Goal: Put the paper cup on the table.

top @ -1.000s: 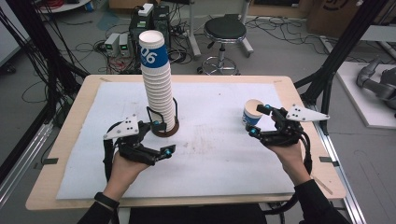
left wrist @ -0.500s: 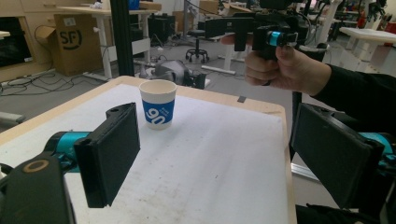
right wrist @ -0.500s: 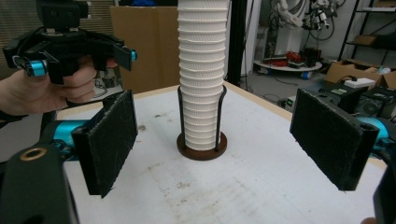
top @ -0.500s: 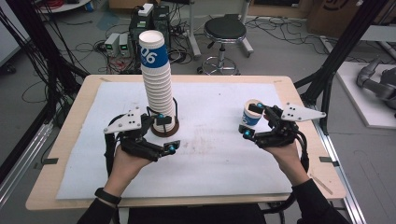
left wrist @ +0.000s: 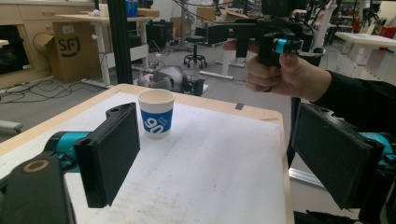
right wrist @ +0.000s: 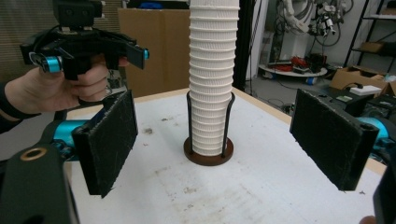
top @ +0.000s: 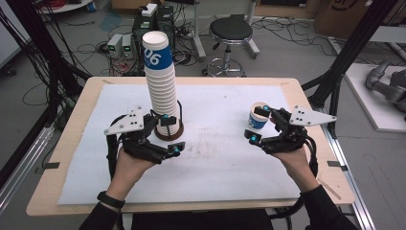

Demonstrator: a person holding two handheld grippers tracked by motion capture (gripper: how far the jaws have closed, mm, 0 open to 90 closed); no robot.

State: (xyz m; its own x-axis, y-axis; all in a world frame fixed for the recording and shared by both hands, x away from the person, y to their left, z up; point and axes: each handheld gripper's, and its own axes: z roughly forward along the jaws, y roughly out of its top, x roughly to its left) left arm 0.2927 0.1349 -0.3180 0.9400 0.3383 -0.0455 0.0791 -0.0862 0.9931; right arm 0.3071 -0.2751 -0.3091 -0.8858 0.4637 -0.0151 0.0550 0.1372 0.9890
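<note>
Moved since earlier: right gripper (top: 257, 125) has slid a little left and down from the single cup; left gripper (top: 170, 135) has shifted right, closer to the holder base.
Left gripper: lower left of the high view, jaws spread, nothing between them; its near jaw lies just beside the stack holder (top: 168, 132).
Right gripper: right of centre in the high view, jaws spread and empty; the single cup (top: 259, 116) stands just beside its far jaw, whether touching I cannot tell.
Single cup: upright on the white sheet (top: 215, 158), blue band with white numerals; in the left gripper view it sits upper left of centre (left wrist: 156, 113), alone and unheld.
Cup stack (top: 161, 81): tall, upright in the round brown holder, centre of the right gripper view (right wrist: 211, 79).
Step in hand: likely a pause between grasps, with both tools free.
Next move: probably bring the right jaws around the cup's wall, close gently so the paper does not crush, then lift it over the stack's open top.
</note>
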